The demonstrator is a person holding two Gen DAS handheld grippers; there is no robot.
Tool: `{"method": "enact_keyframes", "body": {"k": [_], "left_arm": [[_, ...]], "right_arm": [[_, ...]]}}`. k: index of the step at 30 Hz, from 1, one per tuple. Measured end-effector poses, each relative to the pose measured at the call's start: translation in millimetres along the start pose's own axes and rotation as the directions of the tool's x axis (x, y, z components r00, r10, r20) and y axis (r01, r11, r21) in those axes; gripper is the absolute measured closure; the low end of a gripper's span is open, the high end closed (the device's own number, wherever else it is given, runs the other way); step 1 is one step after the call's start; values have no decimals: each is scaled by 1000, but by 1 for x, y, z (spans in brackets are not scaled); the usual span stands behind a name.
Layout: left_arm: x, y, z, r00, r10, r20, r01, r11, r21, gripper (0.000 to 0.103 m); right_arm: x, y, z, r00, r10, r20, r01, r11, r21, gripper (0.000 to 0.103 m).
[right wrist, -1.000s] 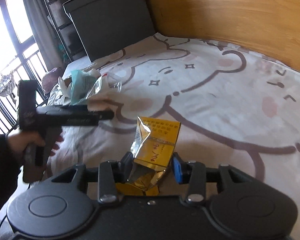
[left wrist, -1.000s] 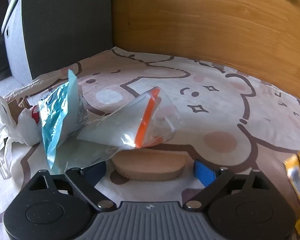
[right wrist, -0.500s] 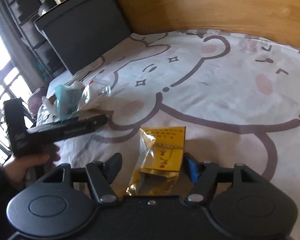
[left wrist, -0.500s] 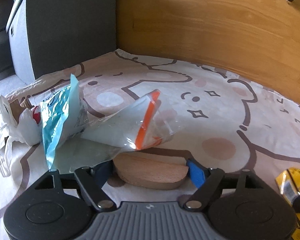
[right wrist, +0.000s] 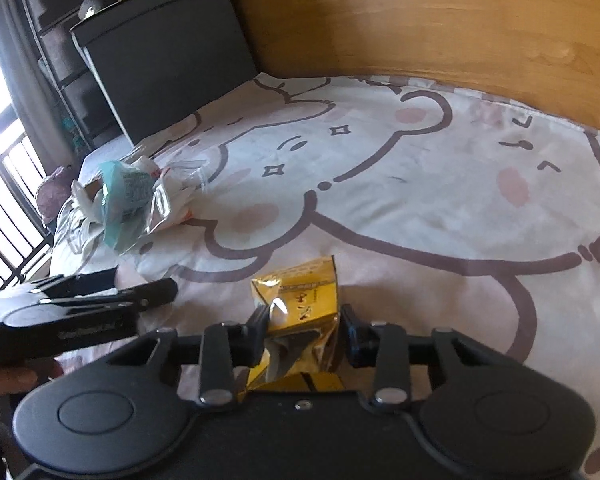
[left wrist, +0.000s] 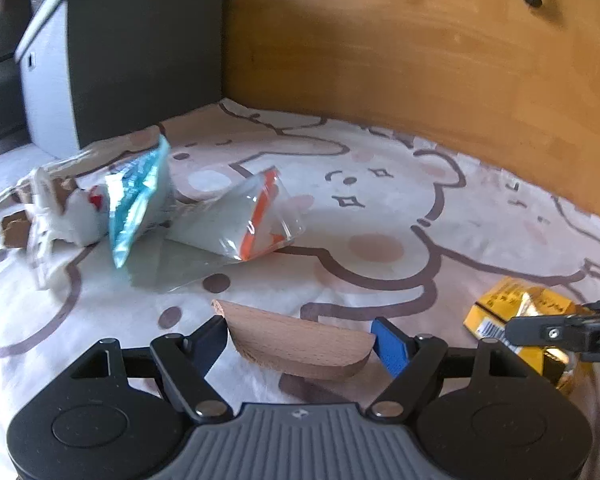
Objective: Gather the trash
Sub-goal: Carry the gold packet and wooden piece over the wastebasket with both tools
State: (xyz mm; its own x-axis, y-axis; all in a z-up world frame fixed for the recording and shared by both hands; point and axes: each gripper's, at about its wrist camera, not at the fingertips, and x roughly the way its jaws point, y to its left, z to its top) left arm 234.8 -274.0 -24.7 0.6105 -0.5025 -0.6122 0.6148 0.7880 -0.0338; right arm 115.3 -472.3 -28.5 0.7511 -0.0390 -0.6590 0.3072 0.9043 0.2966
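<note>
The left gripper has its fingers clamped on a half-round wooden piece, one finger at each end, held above the bed sheet with its cartoon bear print. At ten o'clock from it in the left wrist view lies a heap of trash: a clear zip bag with an orange strip, a teal-and-white wrapper leaning against it, and white plastic with brown scraps further to nine o'clock.

The right gripper has its fingers closed on a crumpled yellow foil packet, pinching its lower part. In the right wrist view the heap sits at ten o'clock, well apart from the packet. A wooden headboard runs across twelve o'clock, with a dark storage box at eleven o'clock.
</note>
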Motion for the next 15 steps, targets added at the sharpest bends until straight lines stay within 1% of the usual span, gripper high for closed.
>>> {"method": "enact_keyframes", "body": {"k": [7, 15], "left_arm": [[-46, 1, -4, 1000, 23, 16, -22, 999, -42, 24], [-94, 3, -14, 998, 58, 34, -54, 994, -97, 24]], "right_arm": [[-24, 9, -3, 999, 14, 34, -13, 1000, -13, 67], [-53, 30, -5, 997, 25, 73, -22, 999, -50, 67]]}}
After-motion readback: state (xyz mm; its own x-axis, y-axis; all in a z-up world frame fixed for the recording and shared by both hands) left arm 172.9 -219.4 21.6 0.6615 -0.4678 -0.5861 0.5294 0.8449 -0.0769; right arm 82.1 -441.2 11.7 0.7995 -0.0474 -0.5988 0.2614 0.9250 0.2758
